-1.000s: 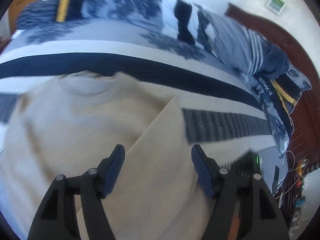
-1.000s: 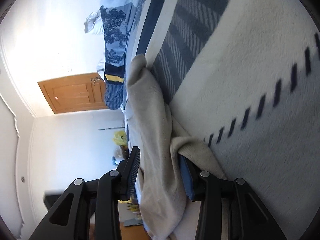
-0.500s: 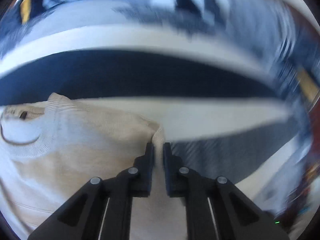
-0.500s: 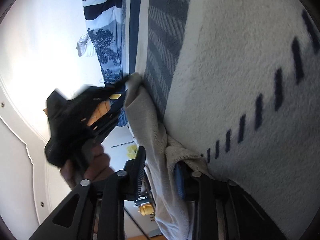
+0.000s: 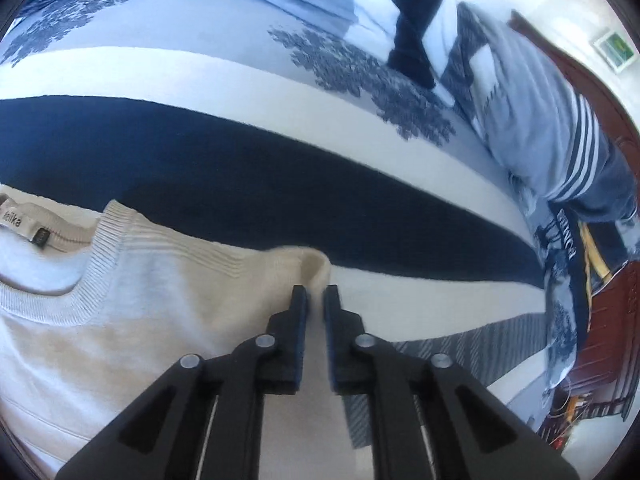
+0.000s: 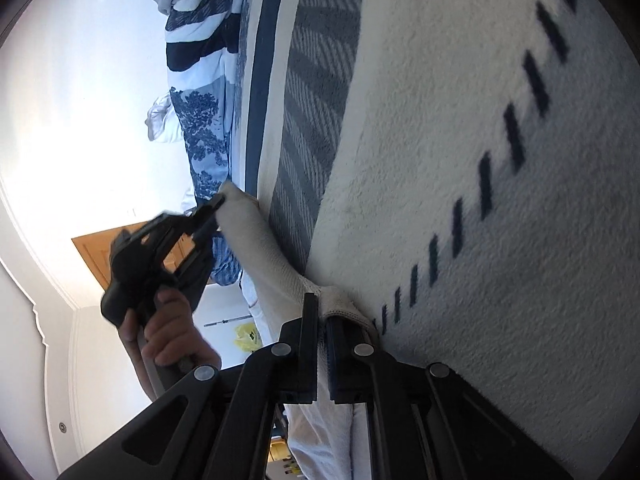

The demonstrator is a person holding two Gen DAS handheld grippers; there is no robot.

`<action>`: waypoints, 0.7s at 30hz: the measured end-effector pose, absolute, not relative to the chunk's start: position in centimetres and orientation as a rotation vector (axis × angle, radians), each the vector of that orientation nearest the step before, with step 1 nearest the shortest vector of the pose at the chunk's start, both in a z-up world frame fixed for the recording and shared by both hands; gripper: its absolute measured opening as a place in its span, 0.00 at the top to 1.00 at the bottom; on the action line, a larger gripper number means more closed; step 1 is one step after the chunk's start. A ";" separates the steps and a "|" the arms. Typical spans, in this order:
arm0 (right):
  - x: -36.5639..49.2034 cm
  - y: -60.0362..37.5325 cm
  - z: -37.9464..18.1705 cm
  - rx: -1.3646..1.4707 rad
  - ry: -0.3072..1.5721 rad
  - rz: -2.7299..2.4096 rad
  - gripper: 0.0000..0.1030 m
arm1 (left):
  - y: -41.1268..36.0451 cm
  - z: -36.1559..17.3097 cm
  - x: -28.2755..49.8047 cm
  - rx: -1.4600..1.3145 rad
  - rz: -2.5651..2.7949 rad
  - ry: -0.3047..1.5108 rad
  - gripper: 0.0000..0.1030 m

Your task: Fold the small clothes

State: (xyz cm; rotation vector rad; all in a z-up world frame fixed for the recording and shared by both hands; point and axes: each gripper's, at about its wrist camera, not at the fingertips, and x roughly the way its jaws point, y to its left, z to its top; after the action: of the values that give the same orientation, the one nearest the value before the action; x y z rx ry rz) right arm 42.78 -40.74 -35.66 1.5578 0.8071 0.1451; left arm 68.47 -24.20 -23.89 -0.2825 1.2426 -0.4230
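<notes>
A cream knit sweater point(image 5: 152, 304) lies on the striped bed cover, its ribbed neckline and label at the left of the left wrist view. My left gripper point(image 5: 315, 294) is shut on the sweater's shoulder edge, which bunches up just past the fingertips. In the right wrist view the sweater point(image 6: 260, 240) runs as a long cream fold along the cover. My right gripper point(image 6: 322, 308) is shut on its ribbed edge. The left gripper point(image 6: 216, 204) shows there too, held by a hand and pinching the fold's far end.
The bed cover point(image 5: 240, 168) has navy, white and grey stripes. Patterned pillows and a bunched duvet point(image 5: 540, 120) lie at the far side by a dark wooden headboard point(image 5: 616, 132). A wooden door point(image 6: 100, 244) stands in the wall beyond the bed.
Both grippers were open around the sweater a second ago and have closed on it. The left gripper moved up to the shoulder edge and came into the right wrist view.
</notes>
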 end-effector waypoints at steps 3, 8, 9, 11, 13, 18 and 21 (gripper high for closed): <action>42.6 -40.6 -36.0 1.566 0.816 0.149 0.95 | -23.5 -23.0 67.9 -0.199 -0.392 1.193 0.60; 42.7 -40.6 -35.8 1.549 0.827 0.148 0.95 | -22.7 -24.2 65.2 -0.017 -0.413 1.222 0.60; 42.7 -40.6 -35.8 1.547 0.828 0.147 0.95 | -22.4 -24.9 64.7 0.003 -0.410 1.241 0.60; 42.6 -40.7 -35.7 1.534 0.831 0.138 0.95 | -22.1 -26.7 63.9 0.055 -0.396 1.274 0.66; 42.1 -40.8 -35.3 1.492 0.832 0.105 0.96 | -21.5 -27.3 63.5 0.042 -0.399 1.256 0.68; 42.1 -40.6 -33.7 1.373 0.830 0.050 0.96 | -19.3 -25.2 63.0 -0.096 -0.381 1.253 0.68; 42.4 -40.9 -34.7 1.418 0.861 0.061 0.95 | -15.0 -20.7 59.2 -0.169 -0.367 1.147 0.63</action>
State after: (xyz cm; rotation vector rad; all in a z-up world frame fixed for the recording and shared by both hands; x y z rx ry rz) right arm 42.36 -40.88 -34.68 1.4182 0.8612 0.0607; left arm 59.17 -15.04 -20.75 -0.1689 1.1471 -0.3675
